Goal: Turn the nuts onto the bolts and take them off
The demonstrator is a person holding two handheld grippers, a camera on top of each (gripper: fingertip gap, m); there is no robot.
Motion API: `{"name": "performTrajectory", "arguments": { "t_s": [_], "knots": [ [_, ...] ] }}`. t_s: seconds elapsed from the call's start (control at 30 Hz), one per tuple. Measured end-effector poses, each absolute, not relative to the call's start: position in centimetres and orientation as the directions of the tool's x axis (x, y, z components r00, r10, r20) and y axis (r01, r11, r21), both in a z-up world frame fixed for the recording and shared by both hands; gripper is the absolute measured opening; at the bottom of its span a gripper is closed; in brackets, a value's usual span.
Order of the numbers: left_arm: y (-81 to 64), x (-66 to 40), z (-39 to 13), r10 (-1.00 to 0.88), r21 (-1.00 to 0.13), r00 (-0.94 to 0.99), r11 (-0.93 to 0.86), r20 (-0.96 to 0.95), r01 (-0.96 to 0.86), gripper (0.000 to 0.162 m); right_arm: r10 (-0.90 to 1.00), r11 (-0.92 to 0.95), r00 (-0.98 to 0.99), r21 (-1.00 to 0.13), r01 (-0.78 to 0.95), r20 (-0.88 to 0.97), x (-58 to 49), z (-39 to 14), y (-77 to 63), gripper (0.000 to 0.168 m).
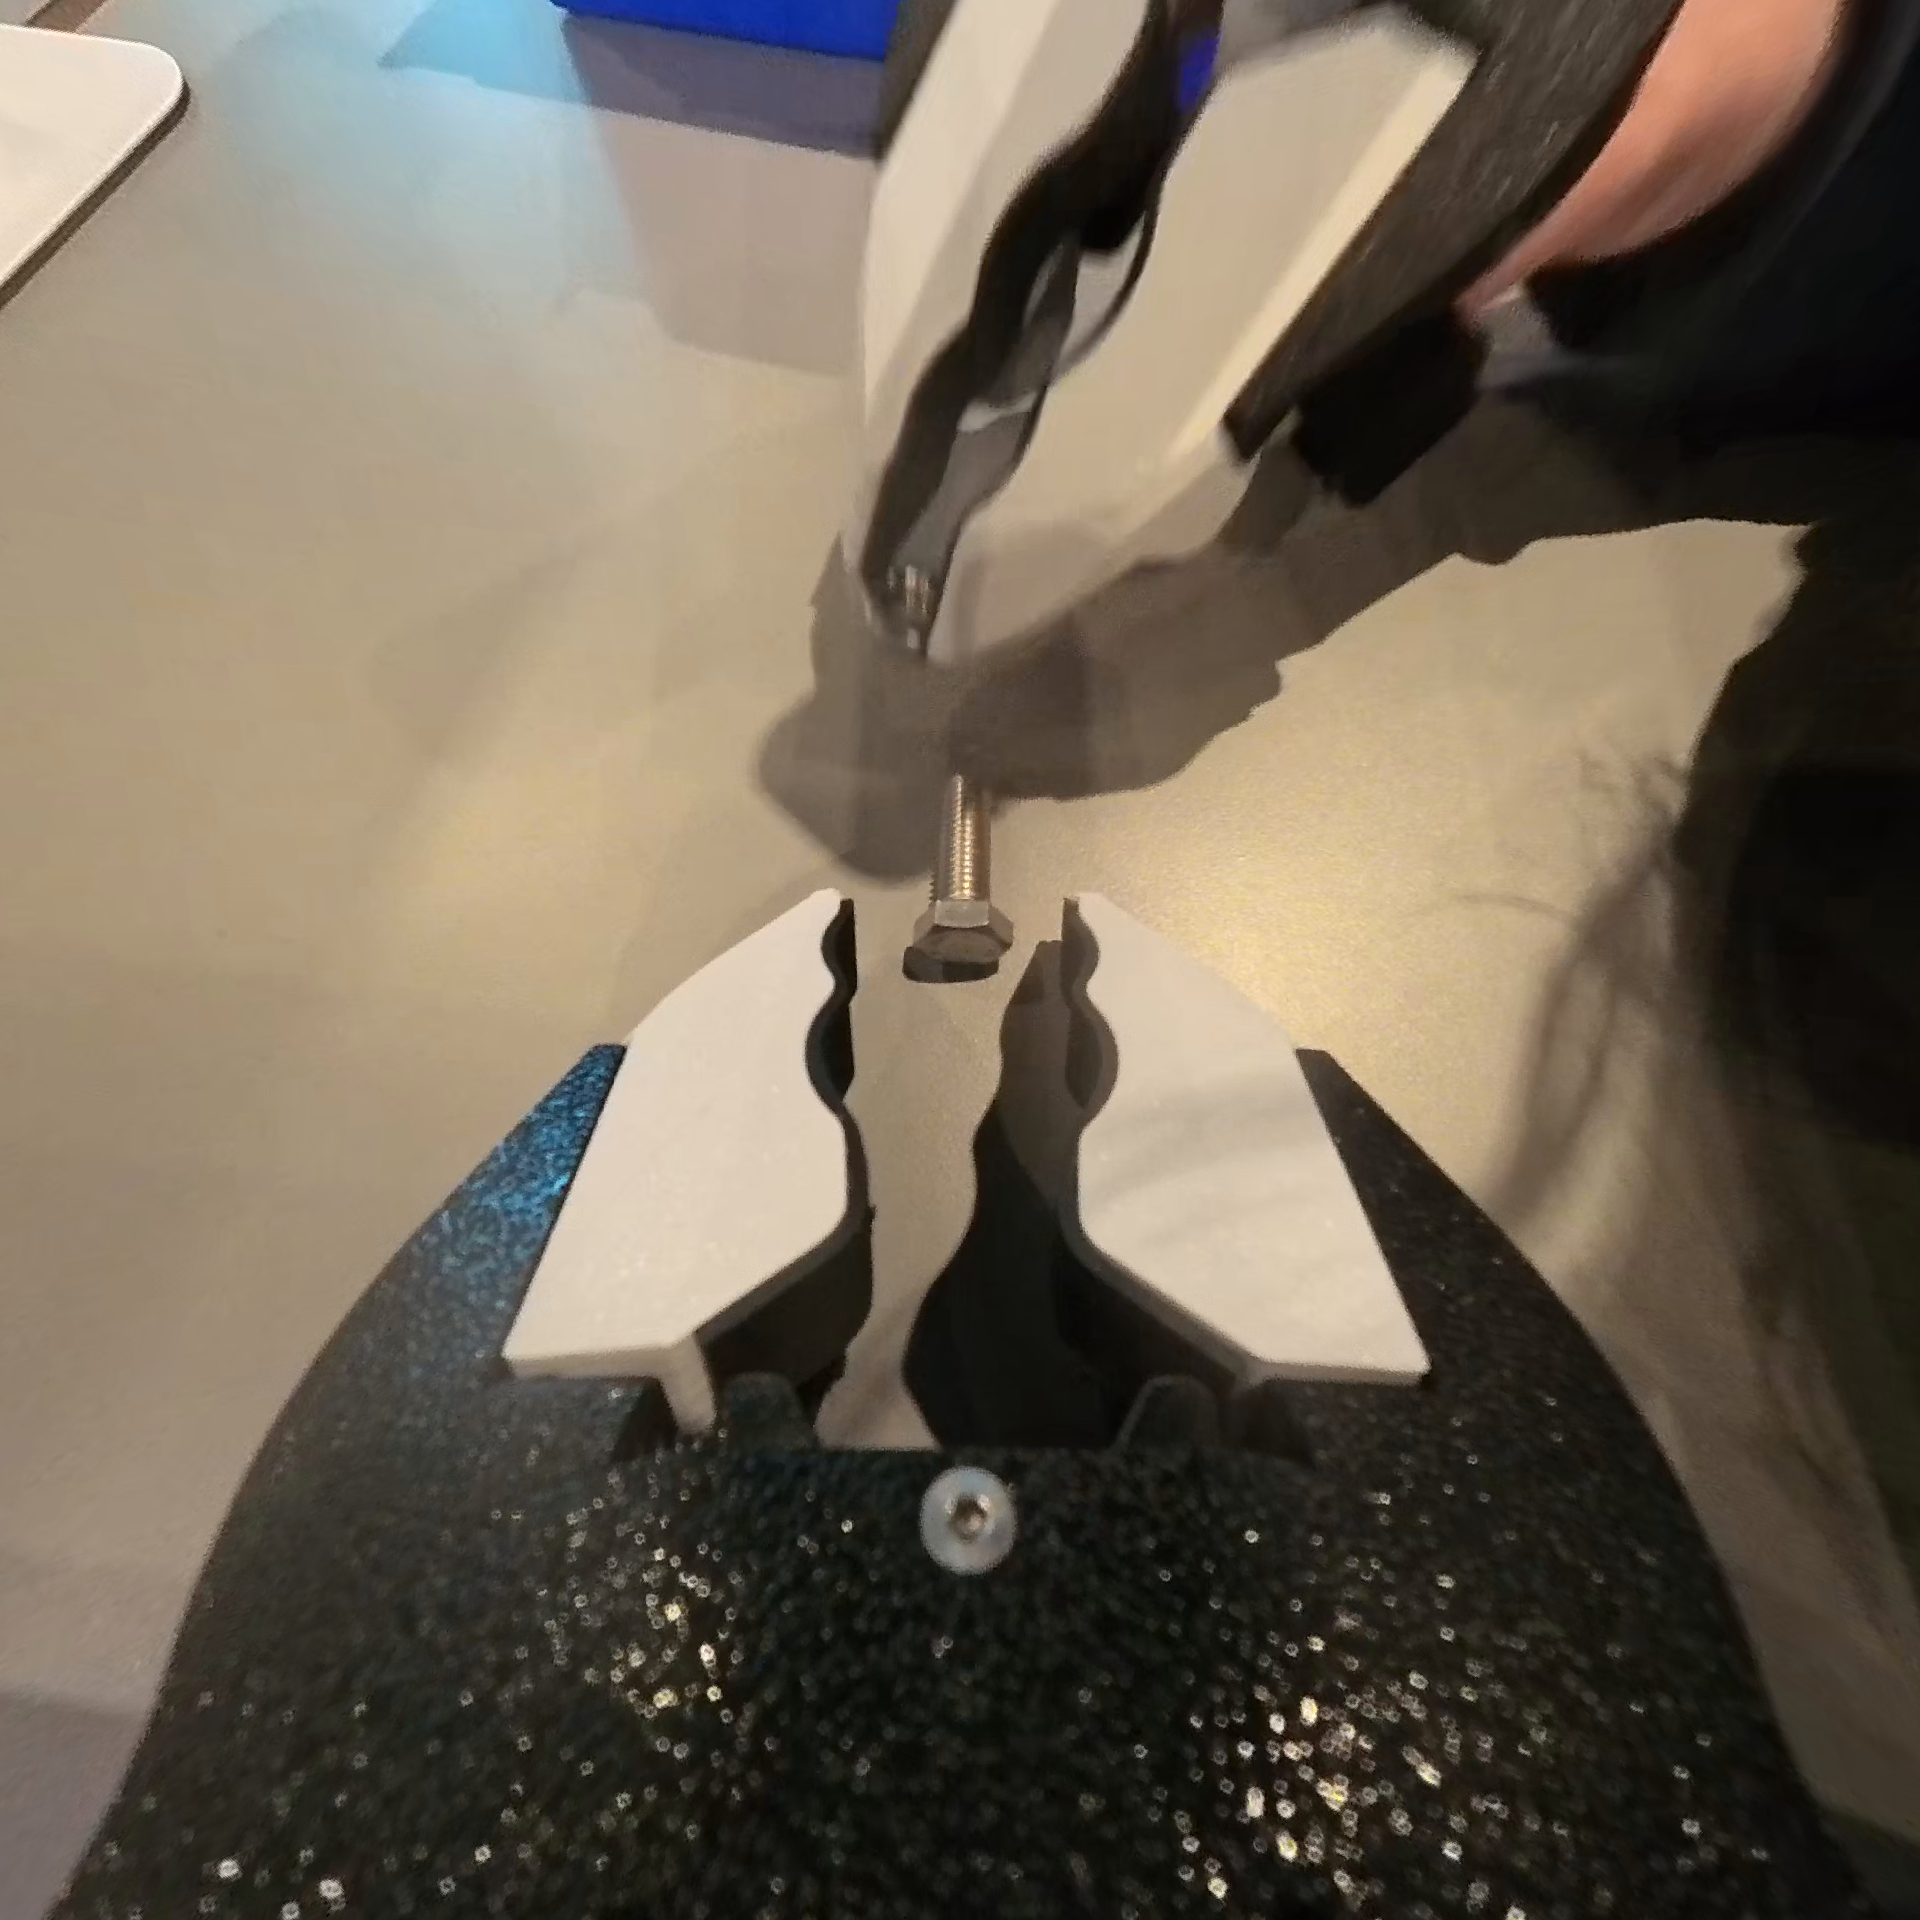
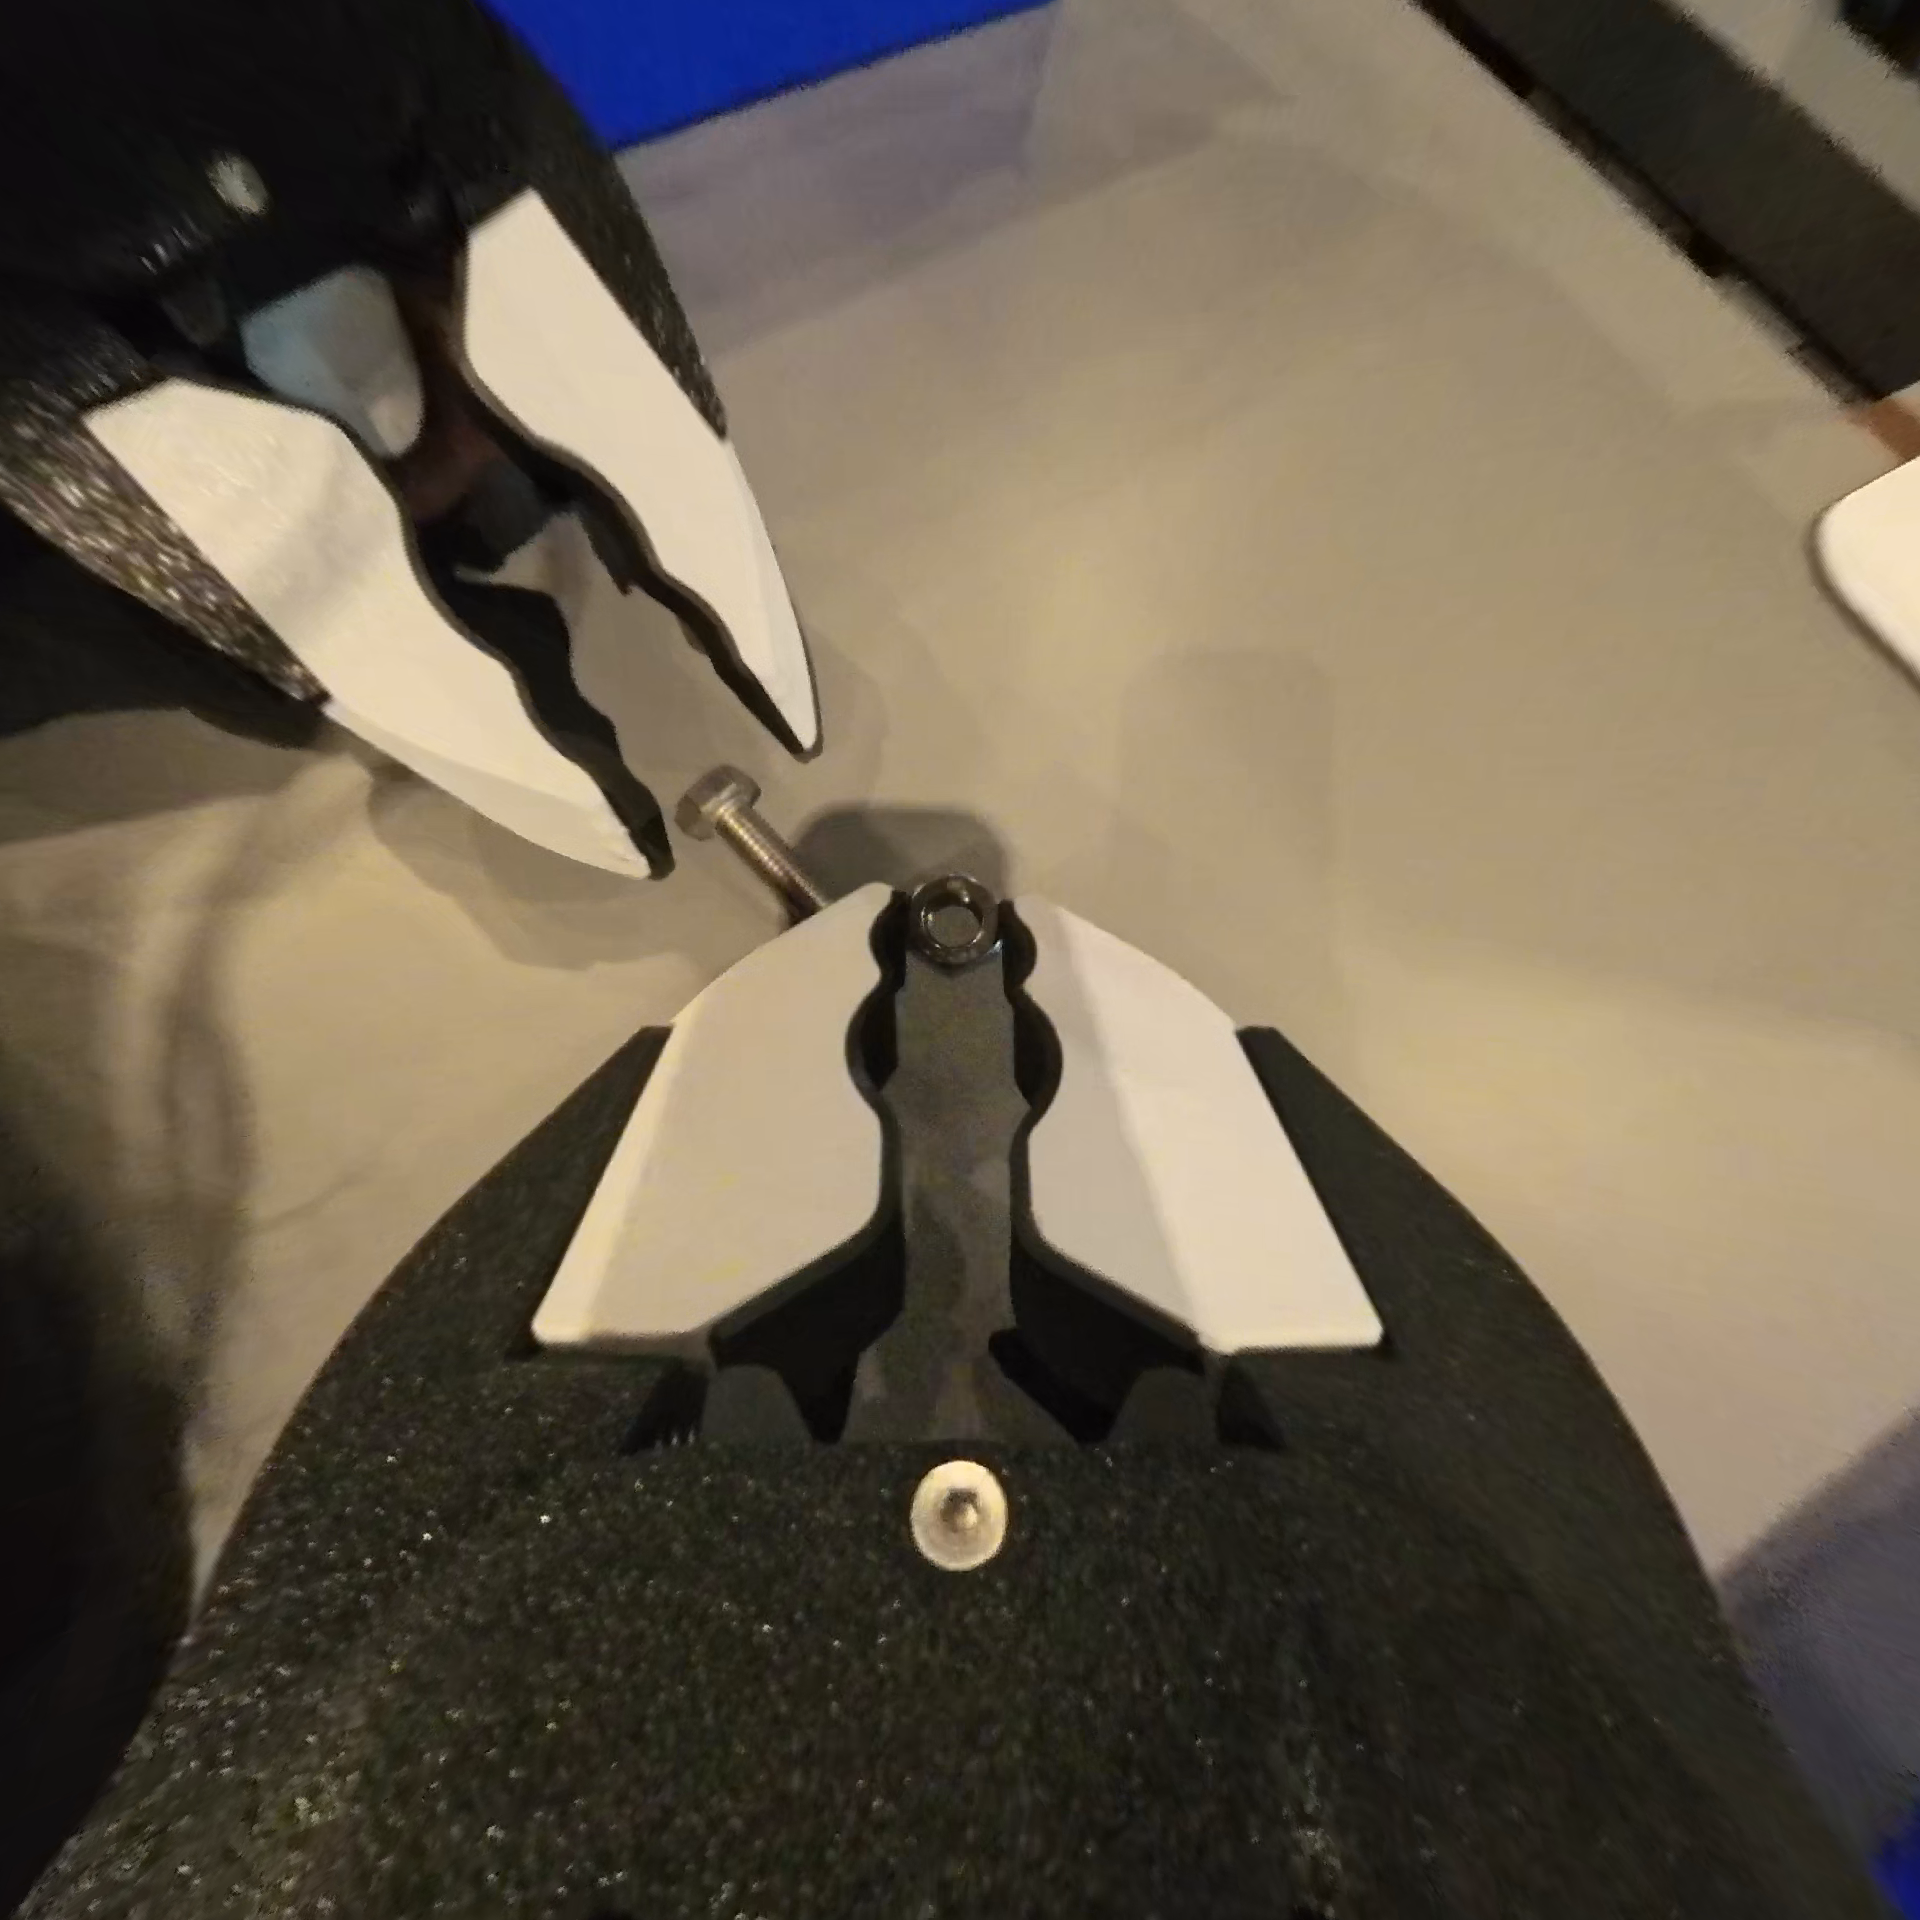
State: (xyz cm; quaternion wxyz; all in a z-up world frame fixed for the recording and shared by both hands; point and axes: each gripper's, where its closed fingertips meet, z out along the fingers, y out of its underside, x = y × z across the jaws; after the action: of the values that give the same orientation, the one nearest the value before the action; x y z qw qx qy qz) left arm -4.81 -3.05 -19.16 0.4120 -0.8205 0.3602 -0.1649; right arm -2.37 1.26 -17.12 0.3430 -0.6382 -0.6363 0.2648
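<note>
The bolt (image 1: pixel 958 871) lay flat on the grey table (image 1: pixel 364 675), a short steel screw with a hexagon head and a thread running the whole shank. In the left wrist view its head sat at six o'clock and its free end pointed to twelve; in the right wrist view the head (image 2: pixel 709 806) showed at about ten o'clock from the right gripper's tips. It looked light, hard and stiff, and smooth enough to roll or skid on that table if nudged from one side. I judged the head the best place to seize it, flat against flat, since the thread should be left free for the nut and would give the pads a poorer seat.

The nut (image 2: pixel 953 921) was a small dark hexagon, pinched at the very tips of the right gripper (image 2: pixel 953 914), its bore facing the camera. Such a small thing held by its edges could easily twist or pop out, so it wanted a steady squeeze and a straight approach along the bolt's axis.

The left gripper (image 1: pixel 958 940) stood parted, one fingertip each side of the bolt head, just beside it but not touching as far as I could tell. The right gripper (image 1: pixel 914 608) hung at twelve o'clock beyond the bolt's free end, blurred.

Farther out, a white tray (image 1: pixel 73 135) lay at ten o'clock and something blue (image 1: pixel 727 42) at the far edge.
</note>
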Motion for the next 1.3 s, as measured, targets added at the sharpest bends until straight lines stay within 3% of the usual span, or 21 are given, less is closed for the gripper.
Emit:
{"name": "performTrajectory", "arguments": {
  "t_s": [0.23, 0.4, 0.67, 0.87, 1.13, 1.3],
  "knots": [
    [-3.0, -4.8, -19.2, -0.728, -0.795, 0.686, -0.402, -0.024, -0.455, 0.037, 0.955, 0.095, 0.170, -0.797, 0.596, 0.241, 0.9, -10.2, 3.4, 0.017],
    [-3.0, -4.8, -19.2, -0.728, -0.795, 0.685, -0.400, -0.026, -0.456, 0.037, 0.869, 0.043, 0.370, -0.794, 0.606, 0.330, 6.9, -6.4, 7.8, 0.017],
    [-3.0, -4.8, -19.2, -0.728, -0.795, 0.685, -0.401, -0.024, -0.455, 0.037, 0.728, -0.183, 0.600, -0.749, 0.636, 0.332, 16.6, -8.5, 13.2, 0.017],
    [-3.0, -4.8, -19.2, -0.728, -0.794, 0.685, -0.403, -0.022, -0.454, 0.037, 0.715, -0.294, 0.643, -0.716, 0.633, 0.275, 19.0, -11.2, 14.0, 0.017],
    [-3.0, -4.8, -19.2, -0.729, -0.794, 0.685, -0.403, -0.022, -0.455, 0.037, 0.712, -0.293, 0.644, -0.715, 0.634, 0.280, 19.2, -10.9, 14.1, 0.018],
    [-3.0, -4.8, -19.2, -0.729, -0.794, 0.685, -0.404, -0.021, -0.454, 0.037, 0.810, -0.094, 0.522, -0.819, 0.567, 0.269, 13.7, -5.7, 10.5, 0.018]
  ]
}}
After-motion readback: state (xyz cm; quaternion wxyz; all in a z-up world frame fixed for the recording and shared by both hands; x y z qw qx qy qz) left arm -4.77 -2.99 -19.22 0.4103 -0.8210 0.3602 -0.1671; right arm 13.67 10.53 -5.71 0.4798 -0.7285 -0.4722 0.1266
